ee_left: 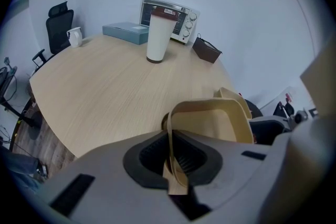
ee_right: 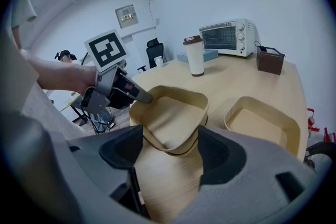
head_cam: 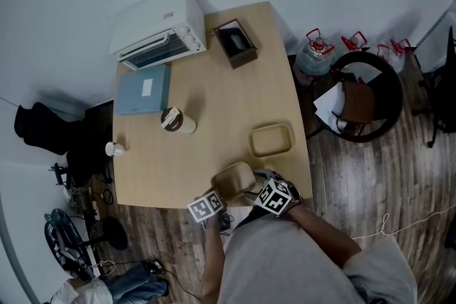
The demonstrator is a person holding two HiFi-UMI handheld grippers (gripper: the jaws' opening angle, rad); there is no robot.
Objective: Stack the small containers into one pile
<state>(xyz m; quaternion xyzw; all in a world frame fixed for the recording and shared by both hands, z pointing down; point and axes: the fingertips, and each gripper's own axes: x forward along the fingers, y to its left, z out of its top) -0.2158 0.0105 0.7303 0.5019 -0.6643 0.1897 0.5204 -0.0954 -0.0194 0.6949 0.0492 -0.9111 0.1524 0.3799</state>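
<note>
A beige container (head_cam: 235, 178) hangs tilted over the table's near edge. My left gripper (ee_left: 169, 131) is shut on its thin rim, and the tub (ee_left: 212, 120) fills that view. In the right gripper view the same container (ee_right: 170, 118) has the left gripper (ee_right: 137, 96) pinching its far-left rim. My right gripper (ee_right: 170, 147) stands open, with the container's near end between its wide-spread fingers. A second beige container (head_cam: 271, 140) sits empty on the table to the right (ee_right: 260, 123), just beyond the held one (ee_left: 231, 96).
On the wooden table (head_cam: 214, 96) stand a lidded paper cup (head_cam: 176, 120), a blue box (head_cam: 142, 89), a white toaster oven (head_cam: 160, 28), a brown box (head_cam: 236, 43) and a small white mug (head_cam: 114, 149). A round black chair (head_cam: 363, 100) stands at the right.
</note>
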